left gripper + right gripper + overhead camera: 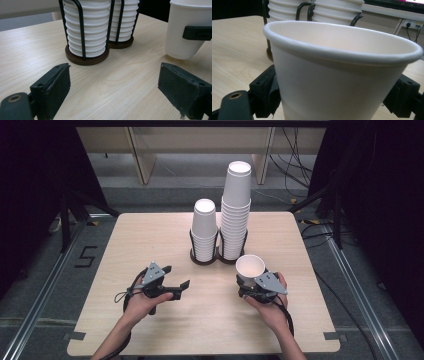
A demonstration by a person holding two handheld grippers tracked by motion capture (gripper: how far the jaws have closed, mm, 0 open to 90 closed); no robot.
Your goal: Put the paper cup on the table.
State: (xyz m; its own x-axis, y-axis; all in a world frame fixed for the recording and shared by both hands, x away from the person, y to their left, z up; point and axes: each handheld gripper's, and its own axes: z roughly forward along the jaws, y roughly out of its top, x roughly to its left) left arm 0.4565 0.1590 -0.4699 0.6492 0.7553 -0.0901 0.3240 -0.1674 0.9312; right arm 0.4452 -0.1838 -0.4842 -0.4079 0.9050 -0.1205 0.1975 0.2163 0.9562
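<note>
Right tool (248,281) level, around cup (250,266)

Matt white paper cup (337,75); smooth pale wood-grain table (150,235).

Light wooden table (150,240), pale grain, rounded corners. At its far middle stands a dark double cup holder (218,257) (wire uprights, round brown bases), carrying two stacks of white paper cups (235,215), right stack taller.

Two stacks of white cups (236,215) stand in a black wire holder (192,251) on the wooden table (150,240).
</note>
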